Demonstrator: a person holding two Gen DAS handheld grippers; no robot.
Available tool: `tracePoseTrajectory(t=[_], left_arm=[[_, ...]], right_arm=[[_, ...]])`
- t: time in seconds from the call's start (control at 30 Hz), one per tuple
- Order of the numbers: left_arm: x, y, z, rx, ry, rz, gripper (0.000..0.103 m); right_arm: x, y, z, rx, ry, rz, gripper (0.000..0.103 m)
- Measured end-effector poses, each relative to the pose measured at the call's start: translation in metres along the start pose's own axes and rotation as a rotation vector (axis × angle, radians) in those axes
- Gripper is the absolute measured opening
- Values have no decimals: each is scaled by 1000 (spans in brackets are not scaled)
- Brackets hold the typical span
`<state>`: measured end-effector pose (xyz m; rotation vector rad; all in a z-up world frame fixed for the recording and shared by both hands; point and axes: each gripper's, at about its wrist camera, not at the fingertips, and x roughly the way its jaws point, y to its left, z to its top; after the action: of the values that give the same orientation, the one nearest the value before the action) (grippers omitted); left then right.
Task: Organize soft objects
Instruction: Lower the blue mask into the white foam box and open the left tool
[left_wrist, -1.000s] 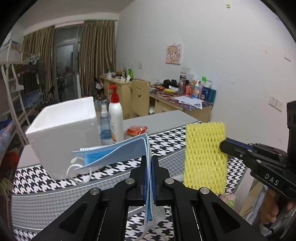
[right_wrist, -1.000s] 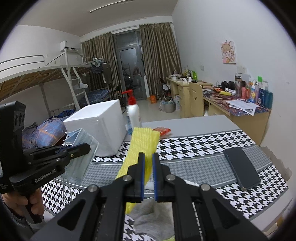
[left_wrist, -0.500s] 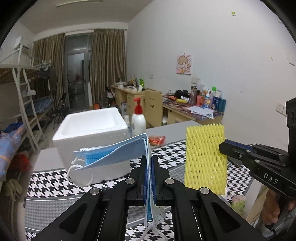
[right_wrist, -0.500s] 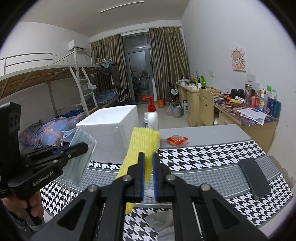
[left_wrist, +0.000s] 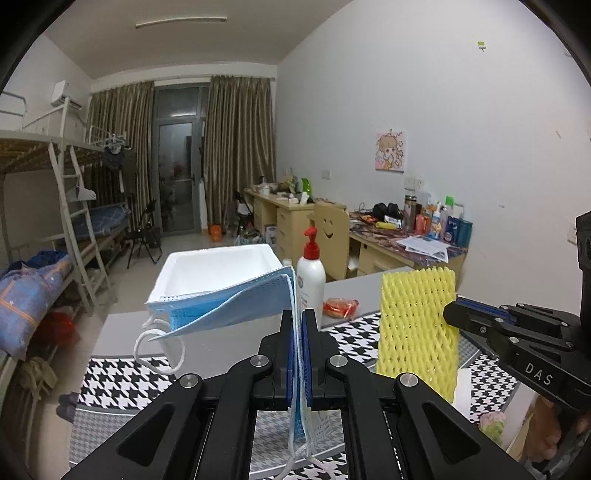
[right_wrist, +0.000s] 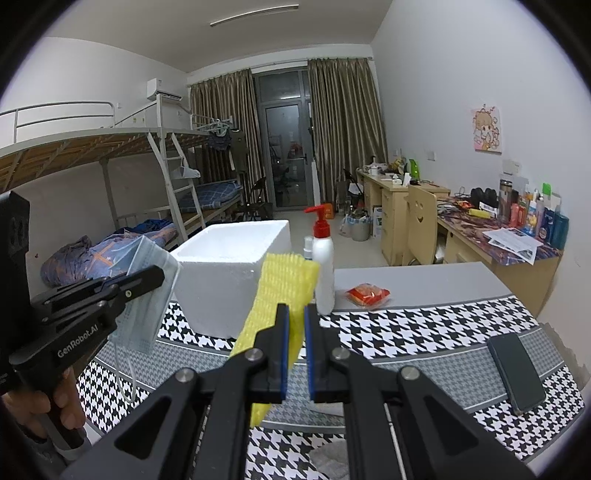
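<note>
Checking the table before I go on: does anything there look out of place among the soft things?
A dark phone lies flat by the table's right edge, a hard thing among soft ones. Nothing looks spilled or damaged.

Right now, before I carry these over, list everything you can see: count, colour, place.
face mask: 1, blue, clamped in left gripper, held above the table
foam net sleeve: 1, yellow, clamped in right gripper, held above the table
foam box: 1, white, open top, far left of table
pump bottle: 1, white with red pump, right of the box
snack packet: 1, red, grey table part right of the bottle
phone: 1, black, table's right edge
tablecloth: 1, black-white houndstooth, on table
left gripper: 1, black, shut
right gripper: 1, black, shut
</note>
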<state>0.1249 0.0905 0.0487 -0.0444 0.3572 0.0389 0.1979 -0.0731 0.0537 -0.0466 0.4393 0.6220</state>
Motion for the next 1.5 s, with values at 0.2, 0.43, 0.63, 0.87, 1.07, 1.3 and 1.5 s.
tracePoseTrajectory(t=[0.2, 0.43, 0.63, 0.87, 1.07, 1.3, 1.5], left_arm=[[-3, 9, 7, -5, -14, -1, 4], [-6, 18, 15, 3, -21, 5, 4], [-4, 23, 27, 5, -23, 0, 4], [-3, 30, 33, -4, -39, 30, 4], [0, 33, 42, 3, -59, 48, 4], [13, 39, 53, -5, -40, 50, 4], [22, 43, 64, -5, -46, 38, 4]], right_arm=[[3, 10, 9, -18, -5, -3, 10], [2, 22, 19, -43, -35, 1, 10], [4, 27, 27, -49, -42, 8, 10], [8, 32, 38, -48, -45, 26, 10], [16, 36, 47, -49, -44, 16, 10], [25, 43, 59, -67, -41, 11, 10], [31, 43, 68, -69, -33, 16, 11]])
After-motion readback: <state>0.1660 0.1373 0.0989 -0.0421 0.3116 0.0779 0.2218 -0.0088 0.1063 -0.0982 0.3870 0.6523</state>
